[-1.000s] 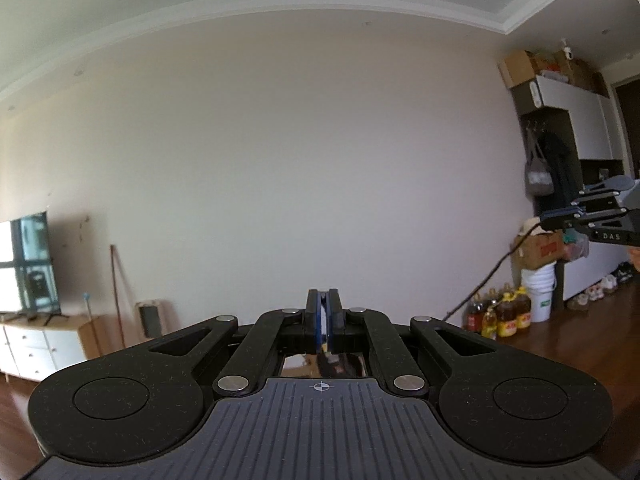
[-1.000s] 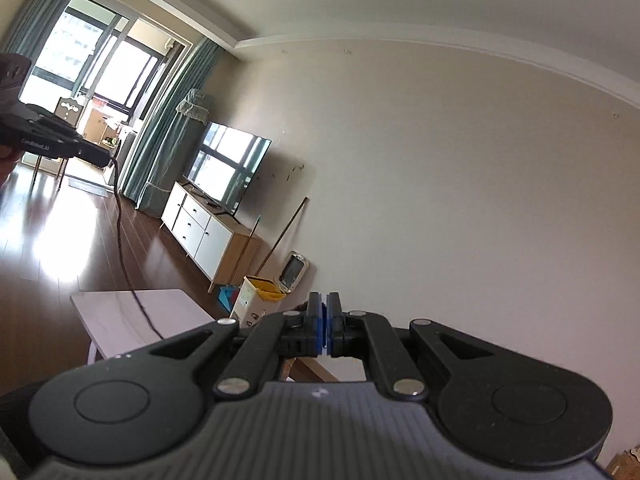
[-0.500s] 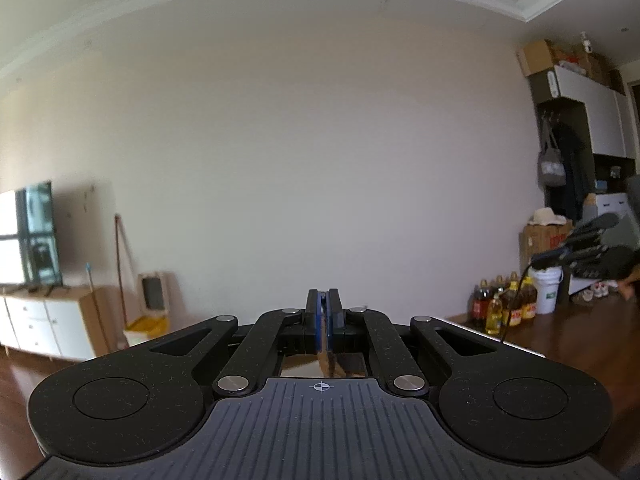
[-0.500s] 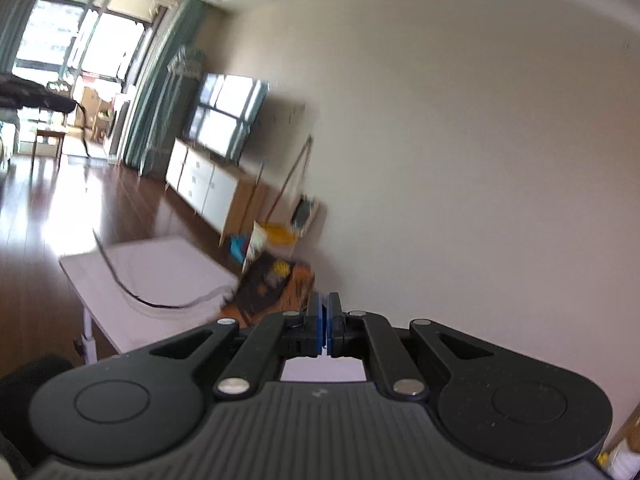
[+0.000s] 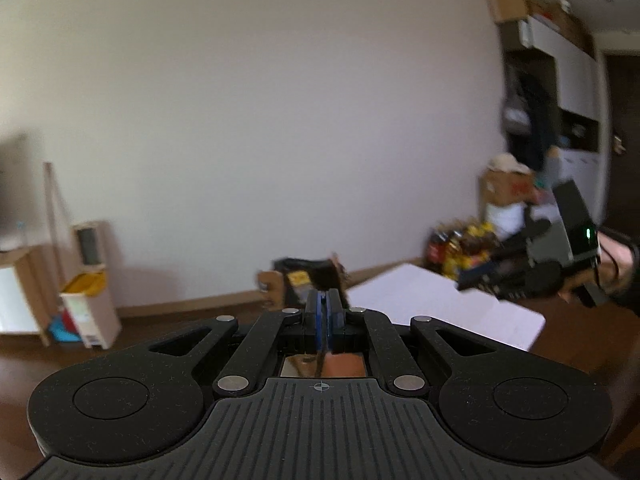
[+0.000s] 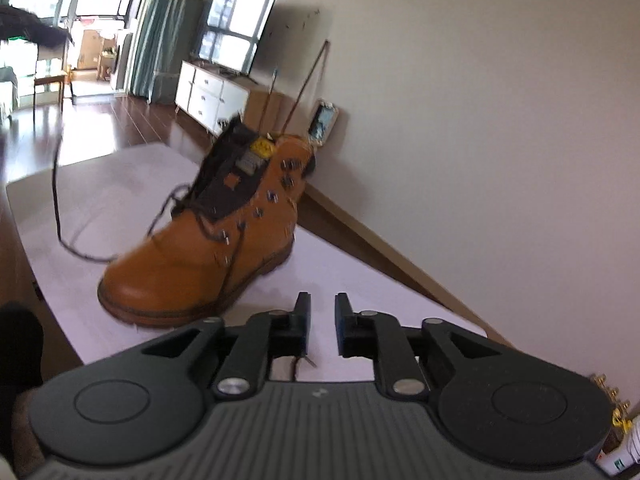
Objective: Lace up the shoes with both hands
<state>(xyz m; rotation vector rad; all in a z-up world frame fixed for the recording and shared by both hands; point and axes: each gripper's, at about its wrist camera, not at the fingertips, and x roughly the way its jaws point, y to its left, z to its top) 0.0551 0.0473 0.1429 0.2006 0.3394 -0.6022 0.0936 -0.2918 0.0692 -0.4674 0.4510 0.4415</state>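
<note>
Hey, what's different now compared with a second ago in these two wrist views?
Both views have tipped downward from bare wall toward the white table. The brown boot, out of sight before, now fills the right wrist view, its dark lace trailing loose. The right gripper was closed and is opening, nothing between its fingers. The left gripper stays shut.

The boot (image 6: 208, 256) is finished in tan-orange leather, with a dark brown tongue and collar, a yellow tag at its 12 o'clock, and silver eyelets. The lace (image 6: 58, 216) is dark brown. The table (image 6: 360, 276) is coloured pale lilac-white (tone blurred). The right gripper (image 6: 322, 326) is moulded in black, with a ribbed grey body. Blue pads are fitted to the black left gripper (image 5: 327, 312).
</note>
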